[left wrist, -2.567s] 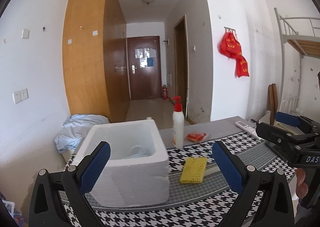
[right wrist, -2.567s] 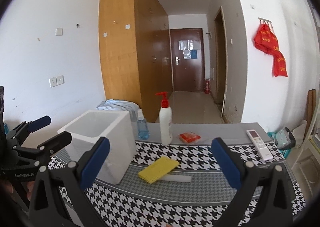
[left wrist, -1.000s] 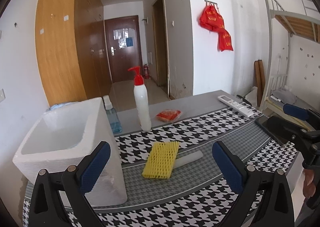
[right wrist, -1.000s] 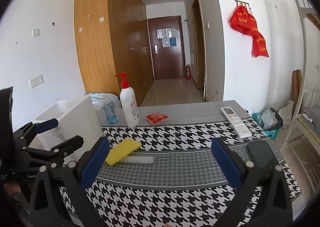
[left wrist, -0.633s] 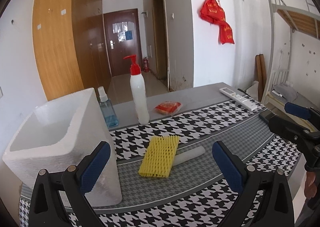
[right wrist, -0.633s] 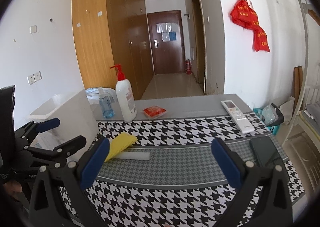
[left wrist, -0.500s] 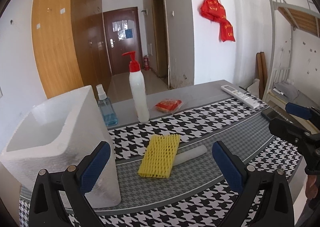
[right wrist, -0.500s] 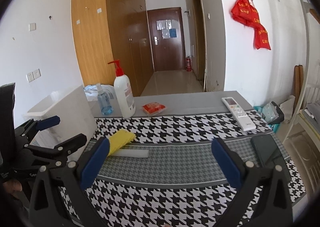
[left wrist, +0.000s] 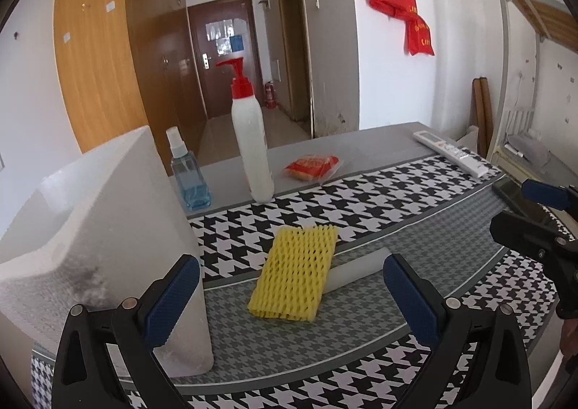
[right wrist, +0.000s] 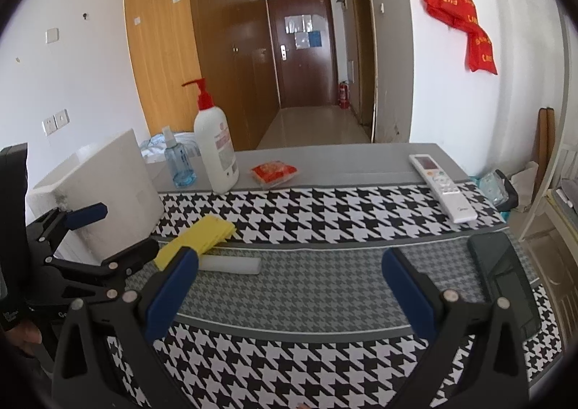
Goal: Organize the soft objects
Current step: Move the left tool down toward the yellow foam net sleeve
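Left wrist view: left hand-held gripper spread, lined up on yellow foam net sleeve lying mid-tabletop, beside white foam box. Right hand-held gripper spread, empty. Approach step; next: lower, pinch the sleeve, carry it to the box.

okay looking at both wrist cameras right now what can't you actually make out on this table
- Inside of the white foam box: both views see only its outer walls and rim.
- White foam strip: left view, its left end hidden under the yellow foam net.
- Pump bottle label: right view, print too small to read.
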